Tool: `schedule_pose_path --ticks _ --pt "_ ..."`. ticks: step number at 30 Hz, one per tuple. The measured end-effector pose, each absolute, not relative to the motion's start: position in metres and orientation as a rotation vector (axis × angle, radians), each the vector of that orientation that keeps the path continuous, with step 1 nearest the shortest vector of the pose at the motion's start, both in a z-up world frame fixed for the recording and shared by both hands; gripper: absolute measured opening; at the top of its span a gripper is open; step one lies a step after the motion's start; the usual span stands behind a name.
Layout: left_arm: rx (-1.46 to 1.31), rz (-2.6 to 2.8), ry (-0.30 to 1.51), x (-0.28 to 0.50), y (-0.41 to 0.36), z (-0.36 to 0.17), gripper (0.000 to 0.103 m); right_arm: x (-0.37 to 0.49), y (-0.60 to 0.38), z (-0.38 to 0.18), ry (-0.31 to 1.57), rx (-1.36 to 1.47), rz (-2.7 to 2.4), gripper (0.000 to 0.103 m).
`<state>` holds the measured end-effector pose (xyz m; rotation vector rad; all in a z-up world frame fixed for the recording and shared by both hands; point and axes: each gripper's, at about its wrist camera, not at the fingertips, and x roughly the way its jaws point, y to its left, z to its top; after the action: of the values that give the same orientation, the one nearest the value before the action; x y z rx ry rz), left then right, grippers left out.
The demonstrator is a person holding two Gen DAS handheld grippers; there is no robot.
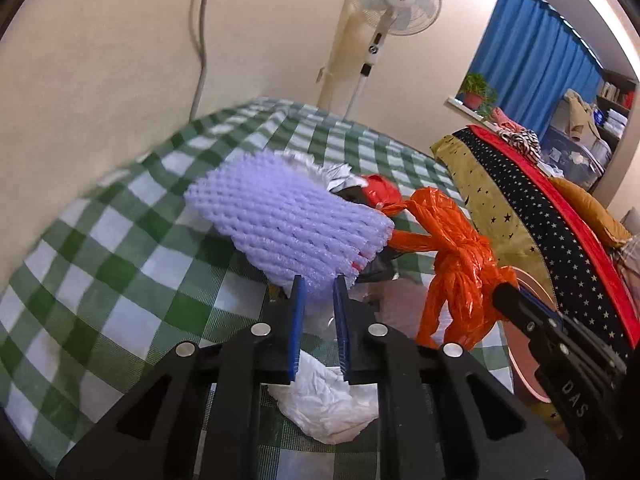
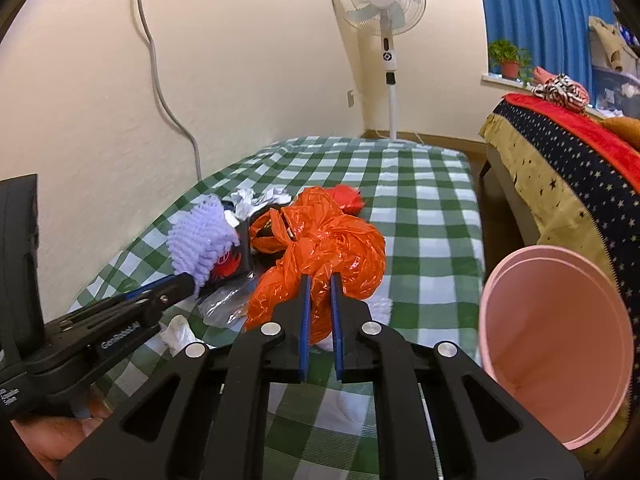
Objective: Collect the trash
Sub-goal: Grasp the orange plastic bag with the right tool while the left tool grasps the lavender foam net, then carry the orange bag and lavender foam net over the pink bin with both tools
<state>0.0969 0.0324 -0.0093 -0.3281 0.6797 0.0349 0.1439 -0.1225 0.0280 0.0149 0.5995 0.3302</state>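
Note:
My left gripper (image 1: 319, 282) is shut on a lavender foam fruit net (image 1: 288, 220) and holds it above the green checked table (image 1: 120, 240). The net also shows in the right wrist view (image 2: 200, 236), with the left gripper (image 2: 188, 280) beneath it. My right gripper (image 2: 320, 280) is shut on a knotted orange plastic bag (image 2: 320, 240), lifted off the cloth; the bag shows in the left wrist view (image 1: 452, 264) too. A pink bin (image 2: 560, 348) stands open at the table's right edge. A crumpled white tissue (image 1: 324, 404) lies under the left gripper.
More trash lies behind: a red wrapper (image 1: 380, 192), white crumpled paper (image 2: 248, 200), a clear plastic bag (image 2: 224, 304) and a small tissue (image 2: 178, 332). A bed with a starred cover (image 2: 568, 184) is at right. A standing fan (image 2: 386, 40) is behind the table.

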Motion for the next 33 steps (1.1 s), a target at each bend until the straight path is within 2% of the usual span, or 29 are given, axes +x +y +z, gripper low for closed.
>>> schedule_pose_path --ticks 5,6,17,19,20,21,29,33 --pt "-0.274 0.015 0.641 0.089 0.026 0.005 0.009 0.135 -0.131 0.043 0.567 -0.010 0.303 0.009" --pt "-0.265 0.009 0.633 0.087 0.025 0.008 0.000 0.134 -0.132 0.045 0.562 -0.014 0.298 0.009" --pt "-0.255 0.021 0.641 0.075 0.027 0.008 0.001 0.110 -0.158 0.068 0.529 -0.005 0.236 0.009" --pt "-0.294 0.065 0.652 0.079 0.037 0.002 0.019 0.104 -0.164 0.073 0.525 0.006 0.228 0.009" --pt "-0.314 0.086 0.665 0.083 0.042 -0.002 0.048 0.101 -0.167 0.075 0.522 0.007 0.225 0.009" --pt "-0.331 0.103 0.669 0.085 0.044 -0.005 0.062 0.099 -0.168 0.076 0.520 0.005 0.222 0.009" --pt "-0.473 0.108 0.734 0.102 0.057 -0.028 0.061 0.085 -0.198 0.088 0.508 0.008 0.175 0.009" --pt "-0.478 0.050 0.760 0.106 0.050 -0.033 0.019 0.080 -0.208 0.090 0.503 0.009 0.151 0.009"
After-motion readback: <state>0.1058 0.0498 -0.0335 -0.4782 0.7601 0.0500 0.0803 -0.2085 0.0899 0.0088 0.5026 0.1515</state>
